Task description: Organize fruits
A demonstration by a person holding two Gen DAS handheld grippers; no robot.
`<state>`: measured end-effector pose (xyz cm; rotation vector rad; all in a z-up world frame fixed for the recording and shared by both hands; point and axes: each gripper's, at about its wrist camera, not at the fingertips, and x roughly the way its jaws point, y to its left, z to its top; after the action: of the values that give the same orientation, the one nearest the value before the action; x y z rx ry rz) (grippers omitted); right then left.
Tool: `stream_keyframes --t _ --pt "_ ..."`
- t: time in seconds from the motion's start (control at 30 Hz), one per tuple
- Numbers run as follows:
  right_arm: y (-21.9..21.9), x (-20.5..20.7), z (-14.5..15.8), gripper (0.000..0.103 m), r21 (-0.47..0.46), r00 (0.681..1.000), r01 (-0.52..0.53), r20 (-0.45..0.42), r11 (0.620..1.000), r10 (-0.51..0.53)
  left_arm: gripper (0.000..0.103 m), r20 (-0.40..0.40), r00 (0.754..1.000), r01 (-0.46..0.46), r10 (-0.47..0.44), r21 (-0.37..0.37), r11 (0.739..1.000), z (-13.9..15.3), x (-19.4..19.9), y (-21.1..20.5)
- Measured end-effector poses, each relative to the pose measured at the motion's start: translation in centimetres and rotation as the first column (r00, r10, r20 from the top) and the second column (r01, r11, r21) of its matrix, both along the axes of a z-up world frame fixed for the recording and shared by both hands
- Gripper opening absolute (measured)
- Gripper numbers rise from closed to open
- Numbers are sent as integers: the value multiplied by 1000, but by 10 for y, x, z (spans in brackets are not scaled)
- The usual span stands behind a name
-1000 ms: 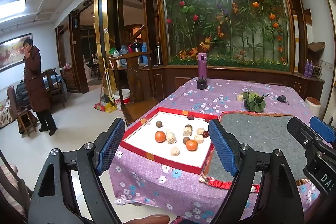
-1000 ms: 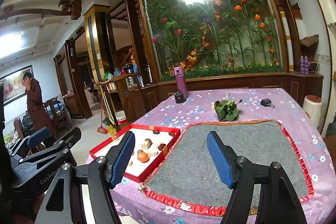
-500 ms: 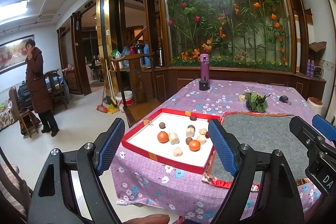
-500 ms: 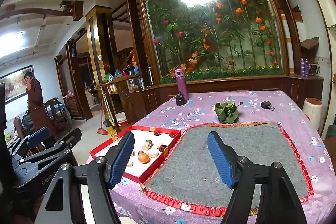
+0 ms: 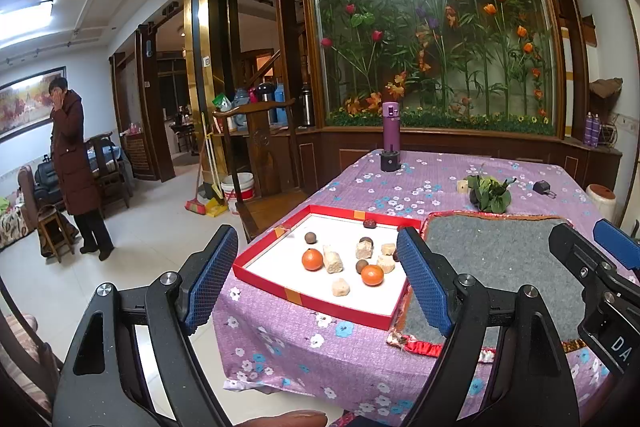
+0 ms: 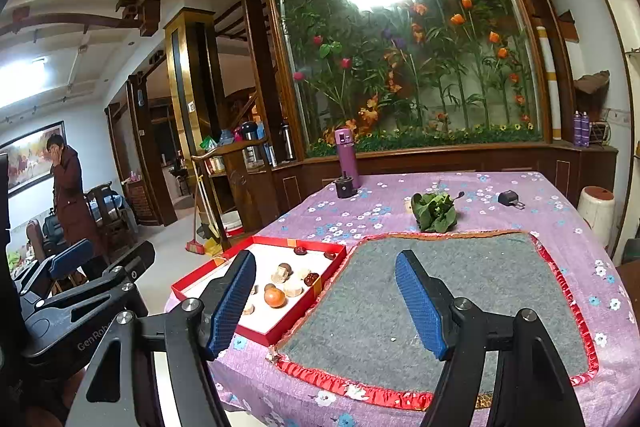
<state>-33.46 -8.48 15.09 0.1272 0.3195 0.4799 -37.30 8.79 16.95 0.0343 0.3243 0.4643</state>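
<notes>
Nothing has moved: left tool (image 5: 316, 283) and right tool (image 6: 326, 301), both apart and empty, hover at lower frame before the red tray (image 5: 308, 301) of oranges (image 5: 312, 259).

A lived-in home's dining room: a surface (image 5: 432, 183) under flowered purple cloth, a glass wall of artificial flowers (image 5: 436, 27), a carved wooden chair (image 5: 260, 147), a broom (image 5: 200, 187) (bucket (image 5: 240, 193) beside it) and a framed painting (image 5: 28, 103).

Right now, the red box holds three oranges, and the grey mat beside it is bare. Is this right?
Not quite: the red box holds two oranges, not three, among other small pieces, as the left wrist view shows. The grey mat beside it is bare.
</notes>
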Motion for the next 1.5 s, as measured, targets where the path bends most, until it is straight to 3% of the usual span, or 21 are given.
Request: stream_keyframes --t 1.5 --pt "3 2 -7 70 -9 1000 -6 -3 1000 6 82 -4 1000 -5 5 4 1000 -5 -7 6"
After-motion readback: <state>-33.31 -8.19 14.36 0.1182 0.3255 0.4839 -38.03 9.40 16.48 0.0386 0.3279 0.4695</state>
